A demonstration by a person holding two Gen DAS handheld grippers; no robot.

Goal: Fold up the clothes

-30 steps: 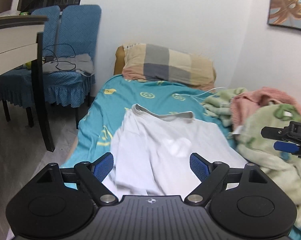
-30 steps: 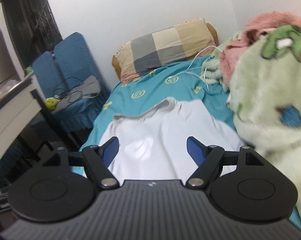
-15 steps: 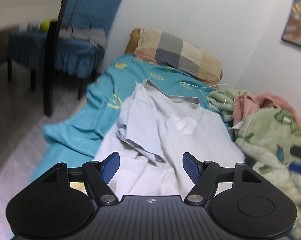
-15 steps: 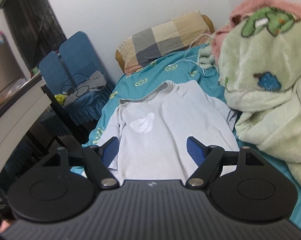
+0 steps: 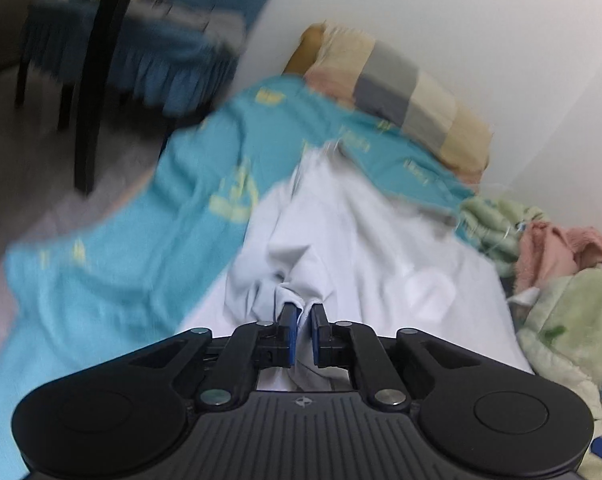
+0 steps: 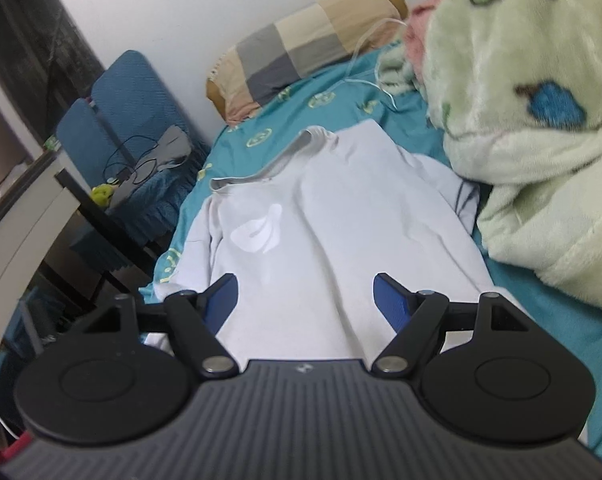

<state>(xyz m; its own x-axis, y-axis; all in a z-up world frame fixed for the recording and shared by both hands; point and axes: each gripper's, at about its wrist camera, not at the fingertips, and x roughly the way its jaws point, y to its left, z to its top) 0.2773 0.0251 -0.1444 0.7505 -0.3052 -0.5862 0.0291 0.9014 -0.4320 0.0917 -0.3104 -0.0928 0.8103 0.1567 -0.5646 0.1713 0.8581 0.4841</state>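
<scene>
Since a second ago the left gripper (image 5: 303,312) has dropped toward the bed and its jaws have just been closing; they now pinch a bunched fold of the white shirt (image 5: 341,248) between the blue pads (image 5: 288,330), with cloth puckered up right at the tips. That view is blurred, but the shirt can be seen running away from the left gripper toward the checked pillow (image 5: 405,96), spread on the teal sheet (image 5: 149,264). Over the same second the right gripper (image 6: 305,298) has sunk a little closer to the shirt (image 6: 341,220); its jaws stand wide apart with nothing pressed between them, and the shirt's lower part lies flat under and ahead of them, the grey collar (image 6: 277,164) at the far end near the pillow (image 6: 301,54). A pale green blanket (image 6: 533,128) is heaped just beside the shirt on the right. Blue chairs (image 6: 129,100) stand off the bed's left side.
</scene>
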